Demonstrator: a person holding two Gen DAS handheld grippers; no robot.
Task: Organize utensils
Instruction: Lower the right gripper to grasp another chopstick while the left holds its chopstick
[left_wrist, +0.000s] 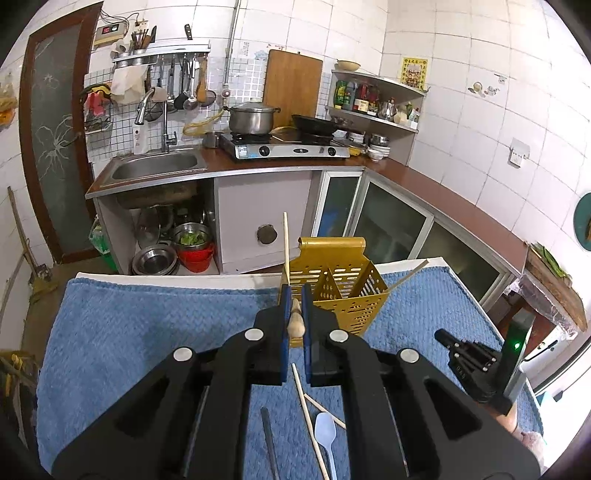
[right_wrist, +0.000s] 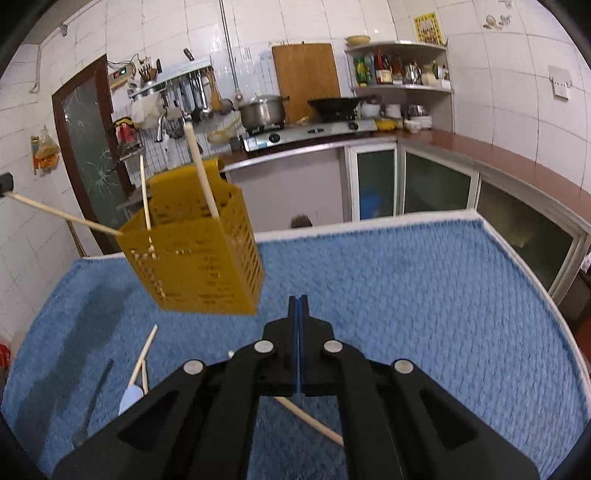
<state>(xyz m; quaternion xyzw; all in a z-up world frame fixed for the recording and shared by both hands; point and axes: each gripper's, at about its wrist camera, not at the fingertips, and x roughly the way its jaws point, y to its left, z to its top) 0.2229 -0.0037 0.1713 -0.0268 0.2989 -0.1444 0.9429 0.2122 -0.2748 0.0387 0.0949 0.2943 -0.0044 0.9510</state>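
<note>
A yellow perforated utensil holder (left_wrist: 341, 291) stands on the blue towel (left_wrist: 147, 325), with chopsticks leaning in it. It also shows in the right wrist view (right_wrist: 199, 251) at the left. My left gripper (left_wrist: 295, 295) is shut on a wooden handle (left_wrist: 296, 319) just in front of the holder. Below it lie two chopsticks (left_wrist: 308, 413), a pale blue plastic spoon (left_wrist: 325, 432) and a dark metal utensil (left_wrist: 269, 435). My right gripper (right_wrist: 298, 306) is shut and empty above the towel (right_wrist: 406, 295), right of the holder. A chopstick (right_wrist: 310, 421) lies under it.
The table's white edge (right_wrist: 369, 219) runs behind the towel. Beyond it are the kitchen counter with sink (left_wrist: 155, 168), stove (left_wrist: 284, 147) and cabinets. The right gripper body (left_wrist: 476, 365) shows in the left wrist view.
</note>
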